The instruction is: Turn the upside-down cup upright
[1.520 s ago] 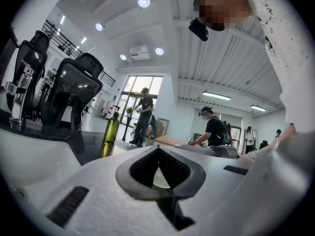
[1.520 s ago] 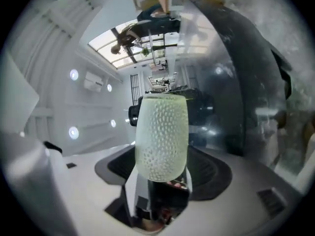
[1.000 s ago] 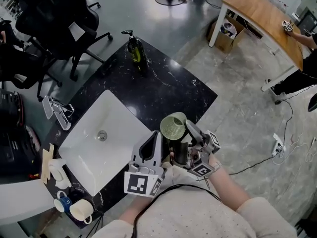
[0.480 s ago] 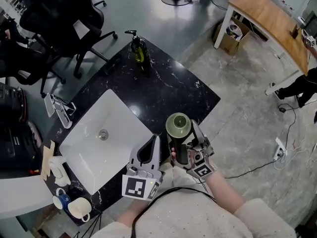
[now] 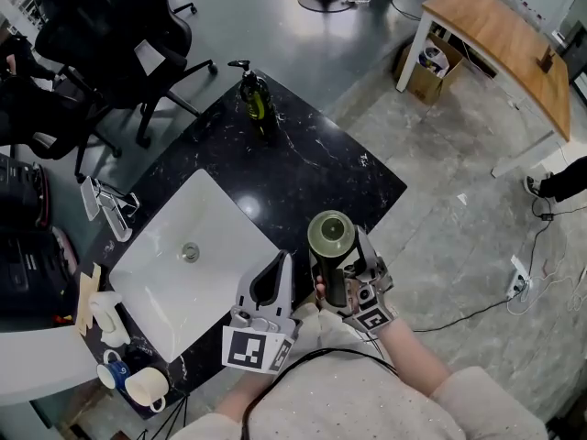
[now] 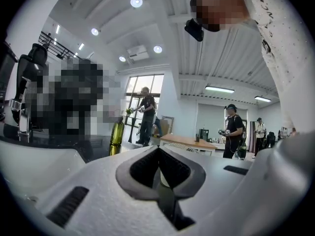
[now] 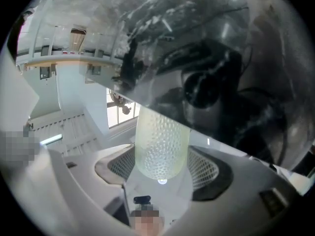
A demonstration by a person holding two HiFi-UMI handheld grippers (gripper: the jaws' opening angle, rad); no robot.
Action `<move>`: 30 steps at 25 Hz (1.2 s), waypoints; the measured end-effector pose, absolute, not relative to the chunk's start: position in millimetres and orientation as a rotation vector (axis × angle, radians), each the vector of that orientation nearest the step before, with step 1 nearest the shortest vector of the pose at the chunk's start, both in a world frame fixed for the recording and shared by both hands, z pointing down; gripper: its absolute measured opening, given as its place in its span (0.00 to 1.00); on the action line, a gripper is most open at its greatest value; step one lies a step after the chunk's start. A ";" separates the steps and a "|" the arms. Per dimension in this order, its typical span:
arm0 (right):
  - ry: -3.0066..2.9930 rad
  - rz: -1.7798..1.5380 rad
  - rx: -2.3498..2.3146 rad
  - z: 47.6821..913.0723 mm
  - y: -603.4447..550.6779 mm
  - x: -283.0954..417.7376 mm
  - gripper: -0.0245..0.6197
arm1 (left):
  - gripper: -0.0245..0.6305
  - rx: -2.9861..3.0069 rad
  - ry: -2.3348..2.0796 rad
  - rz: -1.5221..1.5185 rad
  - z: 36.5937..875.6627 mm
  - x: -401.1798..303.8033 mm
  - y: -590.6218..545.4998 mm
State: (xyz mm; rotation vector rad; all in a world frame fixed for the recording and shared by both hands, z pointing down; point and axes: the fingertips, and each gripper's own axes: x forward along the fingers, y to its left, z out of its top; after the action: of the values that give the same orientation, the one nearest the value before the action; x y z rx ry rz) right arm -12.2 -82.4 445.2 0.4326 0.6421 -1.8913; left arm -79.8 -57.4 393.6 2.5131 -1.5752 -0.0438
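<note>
A pale green dimpled cup [image 5: 330,234] is held above the front edge of the black marble counter [image 5: 303,168]. My right gripper [image 5: 337,264] is shut on its sides. One round end with a darker centre faces the head camera; I cannot tell if it is the mouth or the base. In the right gripper view the cup [image 7: 161,141] stands between the jaws of the right gripper [image 7: 162,163], and the counter fills the top of that view. My left gripper [image 5: 278,266] hangs just left of the cup, shut and empty. Its jaws meet in the left gripper [image 6: 160,173] view.
A white sink [image 5: 220,273] with a faucet [image 5: 110,211] lies left of the grippers. A green soap bottle [image 5: 253,94] stands at the counter's far corner. Mugs [image 5: 138,383] sit at the near left. Office chairs [image 5: 101,35] and a wooden table [image 5: 495,35] stand beyond.
The cup has swung in my right gripper from tilted to one round end facing straight up. My left gripper has dropped slightly towards me.
</note>
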 end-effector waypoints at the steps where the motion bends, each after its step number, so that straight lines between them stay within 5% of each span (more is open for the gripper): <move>1: 0.645 -1.886 0.431 445.6 -82.7 -11.2 0.55 | 0.04 2.510 -1.575 -0.046 394.0 -80.2 -57.5; 30: 0.950 -1.857 0.438 430.0 -56.2 -13.3 0.55 | 0.05 2.503 -1.547 -0.079 393.9 -67.9 -56.5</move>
State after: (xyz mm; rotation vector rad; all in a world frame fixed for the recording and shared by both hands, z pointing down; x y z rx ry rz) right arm -13.3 -56.2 430.0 0.4381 0.9497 -1.8570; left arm -67.9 -56.5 393.9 2.5027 -1.5471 -0.0790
